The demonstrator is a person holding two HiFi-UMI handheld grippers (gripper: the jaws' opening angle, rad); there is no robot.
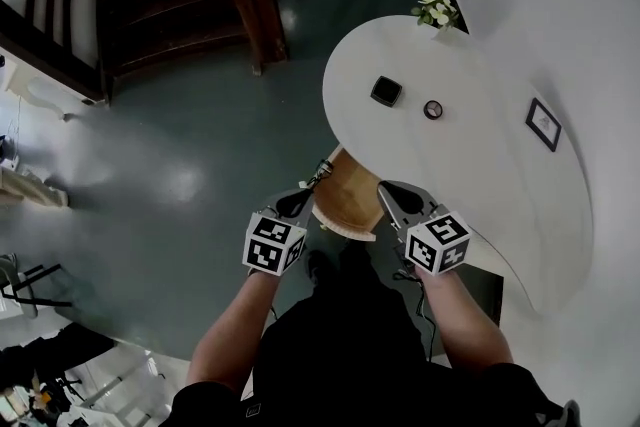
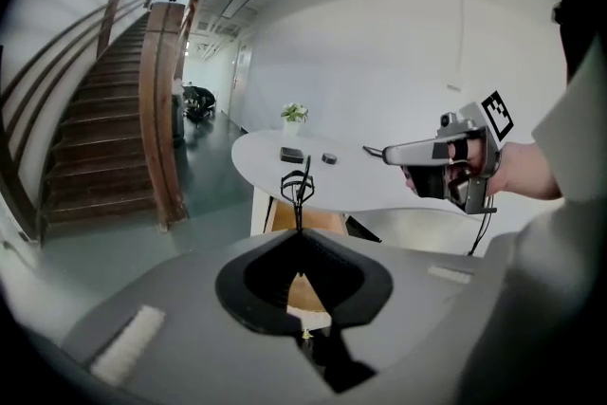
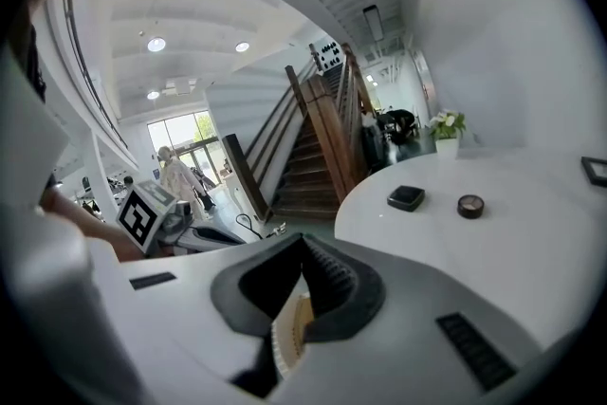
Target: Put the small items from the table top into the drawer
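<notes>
The black box and little round tin are sitting on the white table. The left gripper and right gripper are hovering by the wooden drawer under the table's edge, claws squeezed together, holding nothing.

The white, curved table carries a black square pad and, near it, a small round piece, possibly a tin. A dark-framed picture sits well apart; a potted flower stands at the far edge.
</notes>
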